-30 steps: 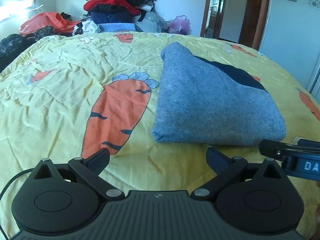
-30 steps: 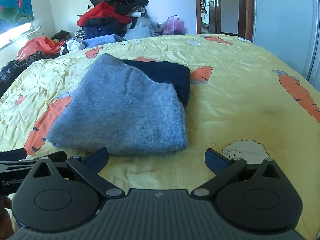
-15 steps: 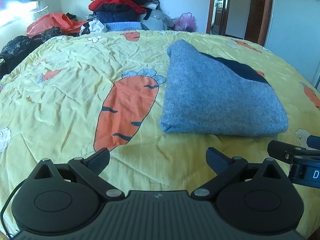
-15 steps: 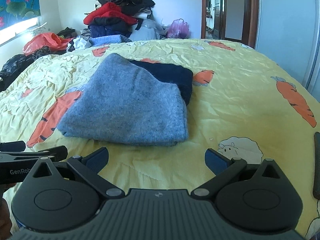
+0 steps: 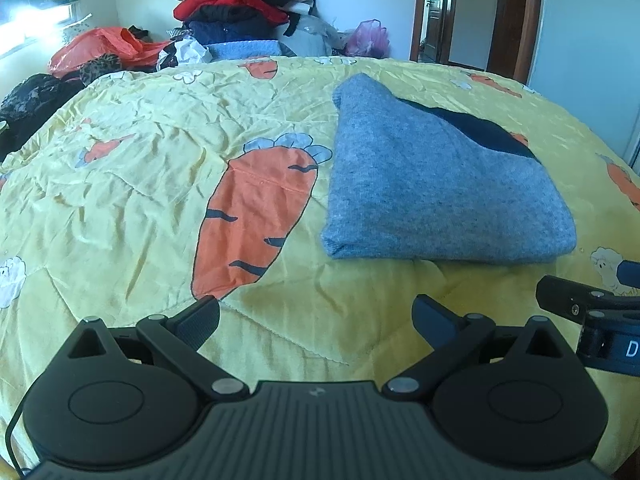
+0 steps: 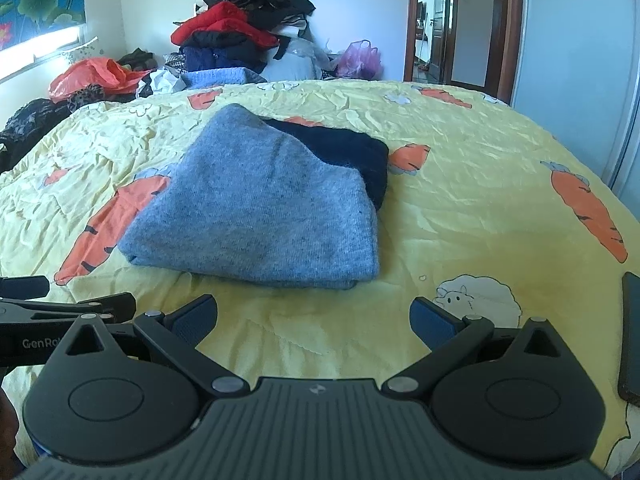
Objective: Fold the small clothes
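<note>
Folded grey sweater (image 6: pixel 256 208) flat on the bed (image 6: pixel 480 208), long axis running away, ahead-left of right gripper (image 6: pixel 314 318), ahead-right of left gripper (image 5: pixel 316 318); both jaws wide, empty, roughly equidistant.

Carrot-print bedspread (image 5: pixel 168 184) — phone (image 6: pixel 631 336)

Folded sweater (image 6: pixel 256 208): heathered grey-blue knit, over a navy garment (image 6: pixel 344 152). Bedspread (image 5: pixel 140 168): yellow, printed with orange carrots (image 5: pixel 256 208) and white sheep (image 6: pixel 476 296). Clothes pile (image 6: pixel 240 28) behind the sweater: red, black, navy. Fingers (image 6: pixel 432 320): black with blue pads.
</note>
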